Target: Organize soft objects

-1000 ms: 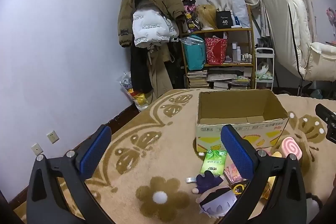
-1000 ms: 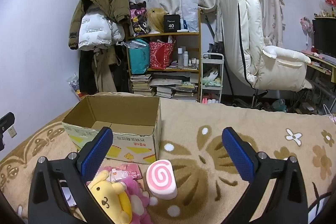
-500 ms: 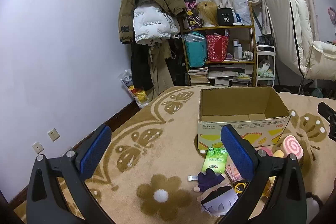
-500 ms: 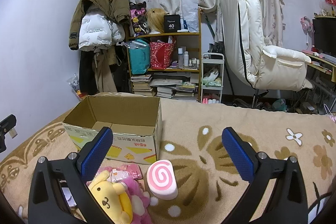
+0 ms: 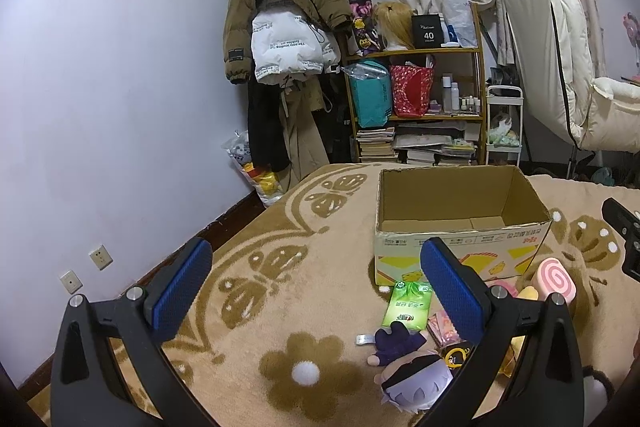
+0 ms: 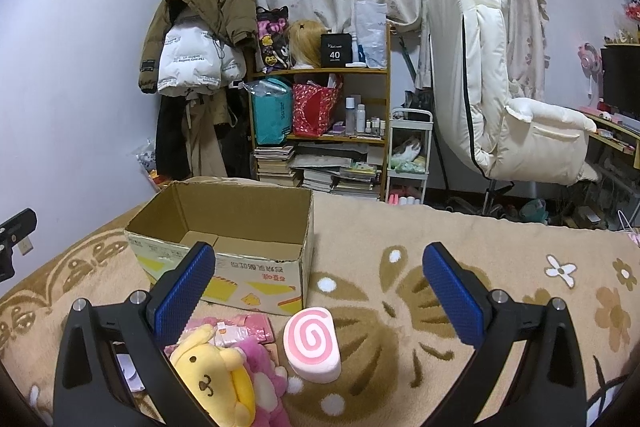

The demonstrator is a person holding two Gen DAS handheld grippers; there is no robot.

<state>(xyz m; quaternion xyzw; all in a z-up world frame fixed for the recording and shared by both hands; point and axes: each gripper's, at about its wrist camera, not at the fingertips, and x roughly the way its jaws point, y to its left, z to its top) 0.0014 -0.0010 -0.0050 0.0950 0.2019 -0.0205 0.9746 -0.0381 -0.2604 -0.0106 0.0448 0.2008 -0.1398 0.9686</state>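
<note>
An open, empty cardboard box stands on the tan patterned blanket. In front of it lie soft toys: a pink swirl roll cushion, a yellow dog plush on a pink plush, a purple-haired doll, a green tissue pack and pink packets. My left gripper is open and empty, held above the blanket left of the toys. My right gripper is open and empty, above the roll cushion.
The blanket stretches to the right of the box. Behind it are a wooden shelf with bags and books, hanging coats, a white cart and a cream recliner chair. The wall with sockets is at left.
The left wrist view has shifted slightly, with the box and toys sitting a little lower and further right. The right gripper has barely moved. Both stay open.
</note>
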